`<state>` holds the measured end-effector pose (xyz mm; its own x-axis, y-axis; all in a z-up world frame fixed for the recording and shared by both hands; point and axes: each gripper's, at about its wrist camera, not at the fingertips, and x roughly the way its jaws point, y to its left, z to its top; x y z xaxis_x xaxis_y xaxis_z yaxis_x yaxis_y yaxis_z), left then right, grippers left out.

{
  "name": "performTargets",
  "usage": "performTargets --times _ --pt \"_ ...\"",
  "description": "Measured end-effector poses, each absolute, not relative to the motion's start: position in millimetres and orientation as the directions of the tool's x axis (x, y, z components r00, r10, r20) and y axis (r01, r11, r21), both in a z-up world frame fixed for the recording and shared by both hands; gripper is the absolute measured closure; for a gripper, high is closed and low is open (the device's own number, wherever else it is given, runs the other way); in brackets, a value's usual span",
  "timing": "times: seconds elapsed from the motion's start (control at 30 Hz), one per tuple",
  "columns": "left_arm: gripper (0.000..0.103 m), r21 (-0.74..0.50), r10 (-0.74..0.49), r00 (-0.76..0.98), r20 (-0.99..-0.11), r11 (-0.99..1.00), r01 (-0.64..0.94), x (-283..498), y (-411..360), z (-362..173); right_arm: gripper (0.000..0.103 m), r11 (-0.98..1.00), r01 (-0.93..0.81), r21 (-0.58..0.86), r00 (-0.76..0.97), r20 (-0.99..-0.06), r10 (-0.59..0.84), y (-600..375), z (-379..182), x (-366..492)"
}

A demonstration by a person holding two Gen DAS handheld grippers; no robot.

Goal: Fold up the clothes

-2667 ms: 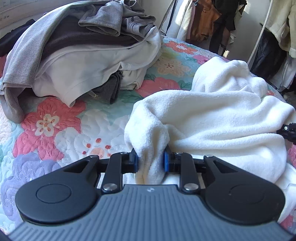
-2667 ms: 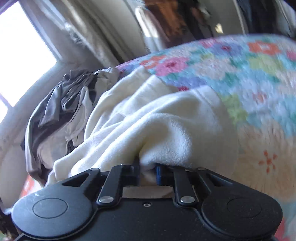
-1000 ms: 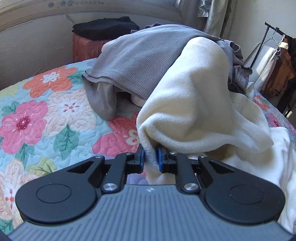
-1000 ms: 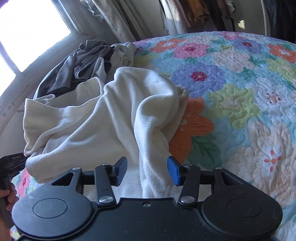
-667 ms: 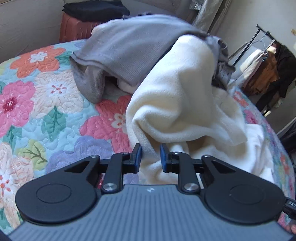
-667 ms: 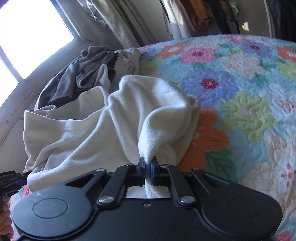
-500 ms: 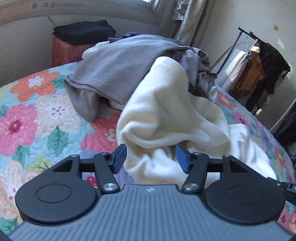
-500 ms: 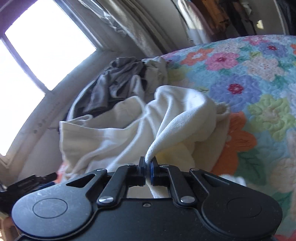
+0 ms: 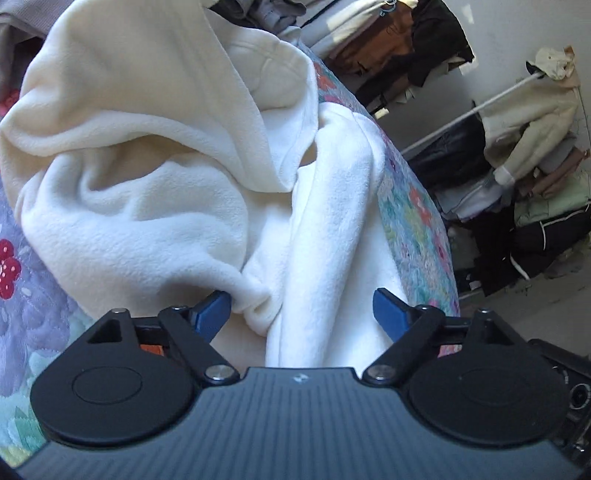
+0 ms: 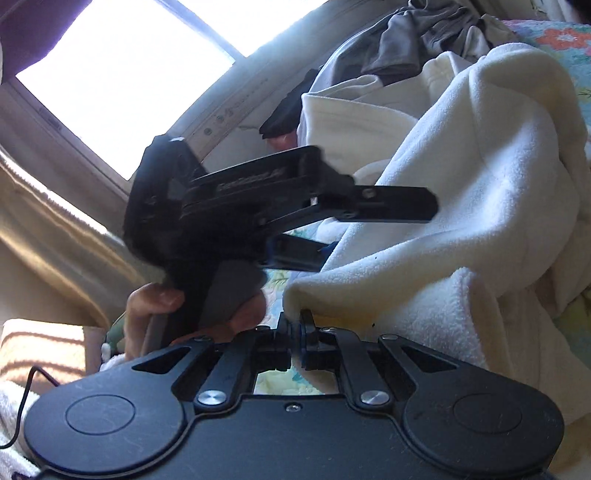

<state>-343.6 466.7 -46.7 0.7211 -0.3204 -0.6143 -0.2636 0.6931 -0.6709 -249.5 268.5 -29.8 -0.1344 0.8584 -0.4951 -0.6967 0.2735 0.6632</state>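
A cream-white fleece garment (image 9: 147,221) lies crumpled on the floral quilt (image 9: 417,206). My left gripper (image 9: 301,306) hovers low over it and its jaws are opening. A fold of fleece sits loosely between the blue pads, and the right pad stands free of it. My right gripper (image 10: 295,325) is shut on a thin corner of the same fleece (image 10: 480,184), lifted off the bed. In the right wrist view the left gripper's black body (image 10: 229,210) crosses the middle, held by a hand (image 10: 155,299).
Grey clothes (image 9: 258,11) are piled behind the fleece, and show too in the right wrist view (image 10: 424,37). A clothes rack (image 9: 517,110) with hanging garments stands beyond the bed's right edge. A bright window (image 10: 110,74) is at the upper left.
The left jaws let go of the fleece and spread wide, and that view swung right toward the rack. The right jaws shut on a fleece corner and carried it left, close to the left gripper.
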Motion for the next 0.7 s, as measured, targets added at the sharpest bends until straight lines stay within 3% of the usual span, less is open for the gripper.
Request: performTargets --times 0.07,0.1,0.13,0.17,0.2,0.33,0.43,0.47,0.6,0.7 --pt "0.012 -0.609 -0.284 0.705 -0.65 0.749 -0.26 -336.7 458.0 -47.0 0.096 0.268 -0.721 0.639 -0.15 -0.521 0.84 271.8 -27.6 -253.1" --pt "0.022 -0.559 -0.246 0.707 -0.663 0.79 -0.25 -336.7 452.5 -43.6 0.096 0.262 -0.725 0.637 -0.162 -0.527 0.835 272.6 -27.4 -253.2" --pt "0.065 -0.488 -0.192 0.709 -0.679 0.839 -0.241 -338.1 445.3 -38.2 0.096 0.257 -0.722 0.642 -0.169 -0.524 0.835 272.9 -27.4 -252.6" --pt "0.084 -0.413 -0.136 0.711 -0.69 0.881 -0.231 -339.4 438.2 -32.7 0.096 0.263 -0.722 0.64 -0.164 -0.527 0.834 272.8 -26.5 -251.5" --pt "0.09 -0.361 -0.089 0.719 -0.689 0.903 -0.234 -343.4 434.2 -27.1 0.096 0.268 -0.724 0.636 -0.158 -0.531 0.832 272.0 -25.0 -250.3" --pt "0.095 -0.318 0.04 0.74 -0.672 0.886 -0.337 -372.4 444.7 -7.7 0.092 0.294 -0.721 0.628 -0.131 -0.54 0.832 264.0 -13.4 -242.6" --pt "0.098 -0.22 0.213 0.704 -0.678 0.855 -0.47 -412.2 464.1 0.0 0.088 0.318 -0.717 0.62 -0.087 -0.532 0.842 248.1 1.2 -230.8" --pt "0.098 -0.2 0.253 0.682 -0.686 0.836 -0.511 -423.5 471.1 0.5 0.084 0.327 -0.707 0.628 -0.072 -0.523 0.849 240.6 4.6 -224.6" --pt "0.098 -0.067 0.416 0.544 -0.729 0.747 -0.662 -465.9 496.5 -8.3 0.053 0.425 -0.629 0.651 0.037 -0.521 0.853 209.8 1.4 -195.5" --pt "0.098 0.039 0.476 0.412 -0.777 0.69 -0.723 -479.5 512.4 -24.8 0.045 0.516 -0.576 0.634 0.084 -0.582 0.809 202.9 -25.3 -176.6"
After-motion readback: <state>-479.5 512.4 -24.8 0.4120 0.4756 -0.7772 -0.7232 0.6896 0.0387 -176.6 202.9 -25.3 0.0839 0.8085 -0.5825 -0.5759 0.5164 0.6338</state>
